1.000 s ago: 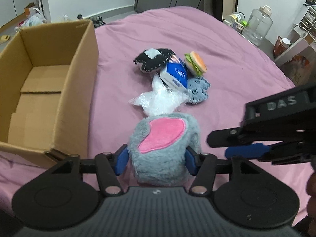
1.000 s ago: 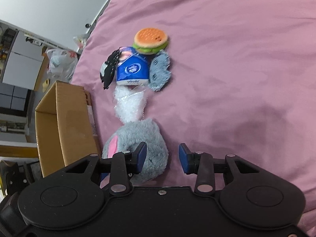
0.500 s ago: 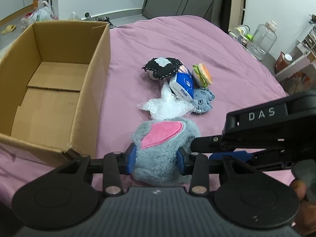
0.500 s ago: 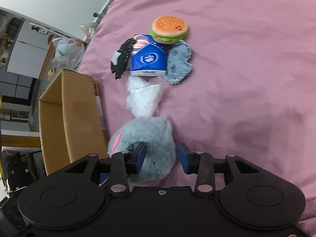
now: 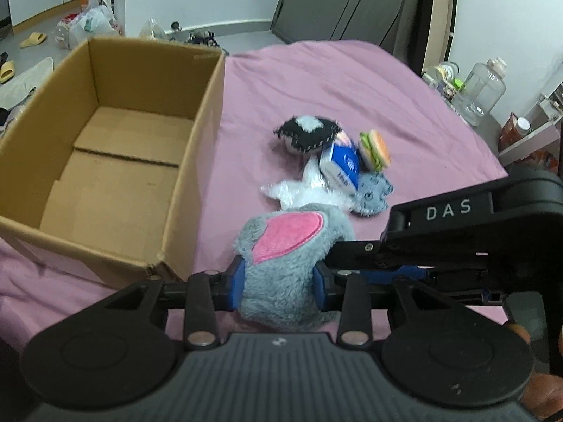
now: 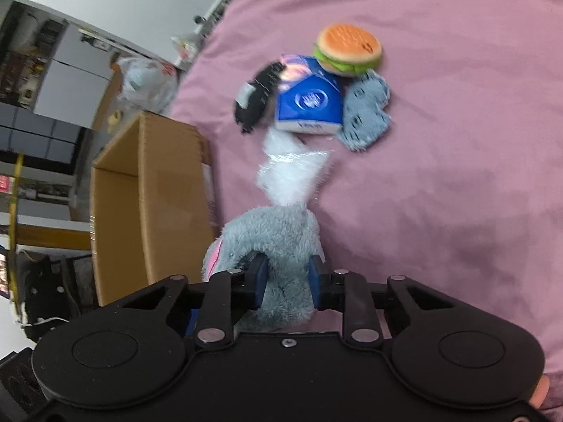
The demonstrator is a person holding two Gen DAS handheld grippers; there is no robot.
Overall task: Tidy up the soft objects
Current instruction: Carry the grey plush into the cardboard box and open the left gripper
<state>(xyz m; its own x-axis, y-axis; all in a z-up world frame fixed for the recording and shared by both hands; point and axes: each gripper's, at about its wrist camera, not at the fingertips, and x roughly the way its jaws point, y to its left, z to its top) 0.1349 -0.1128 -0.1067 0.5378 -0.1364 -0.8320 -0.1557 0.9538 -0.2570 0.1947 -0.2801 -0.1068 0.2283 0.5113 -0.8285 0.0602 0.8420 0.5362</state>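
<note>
Now both grippers clamp the grey plush toy (image 5: 281, 267): left gripper (image 5: 278, 281) just closed, right gripper (image 6: 286, 283) too. Toy sits just beside the cardboard box (image 5: 197, 176), box to its left.

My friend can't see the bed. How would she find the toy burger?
On the pink bed, right of the cardboard box, lies a small heap of soft things. The burger sits at its far edge, touching the blue tissue pack. Only it has an orange bun and green lettuce.
</note>
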